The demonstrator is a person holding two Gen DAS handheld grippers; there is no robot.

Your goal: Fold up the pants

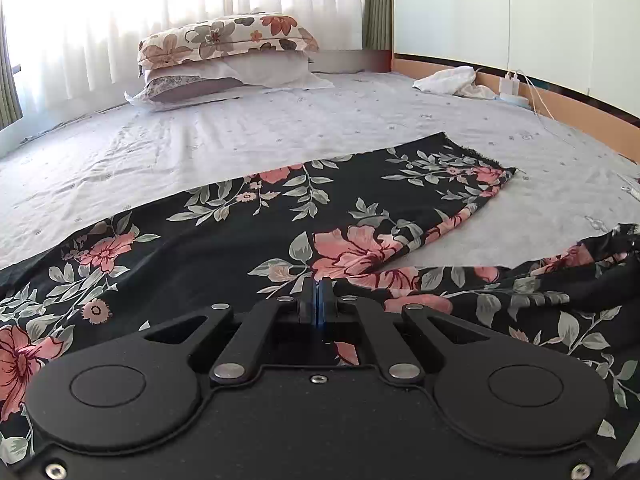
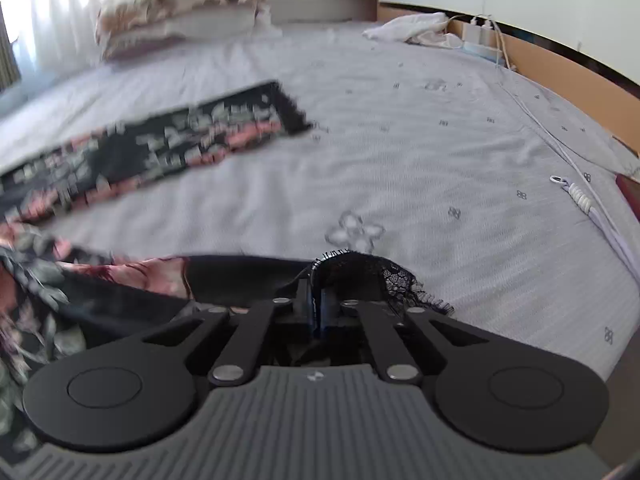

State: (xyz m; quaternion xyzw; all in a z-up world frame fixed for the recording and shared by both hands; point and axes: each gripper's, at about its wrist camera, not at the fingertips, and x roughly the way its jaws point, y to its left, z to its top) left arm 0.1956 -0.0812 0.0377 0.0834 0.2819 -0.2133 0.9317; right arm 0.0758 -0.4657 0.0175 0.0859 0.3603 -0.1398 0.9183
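Black pants with pink flowers and grey-green leaves [image 1: 248,224] lie spread on the grey bed sheet [image 1: 280,120]. One leg runs away to the upper right, its hem at the far end [image 1: 486,168]. The other leg trails right [image 1: 560,280]. My left gripper [image 1: 319,286] is shut, its fingertips low over the pants near the crotch; whether it pinches cloth is hidden. My right gripper [image 2: 318,276] is shut on the lace-trimmed hem [image 2: 360,268] of the near leg and holds it raised. The far leg [image 2: 168,144] shows blurred in the right wrist view.
Stacked pillows [image 1: 224,52] sit at the bed's head by the bright curtains. A white cloth [image 1: 452,80] and chargers [image 1: 510,84] lie at the far right by the wooden bed frame [image 1: 580,108]. A white cable [image 2: 576,188] runs along the right side.
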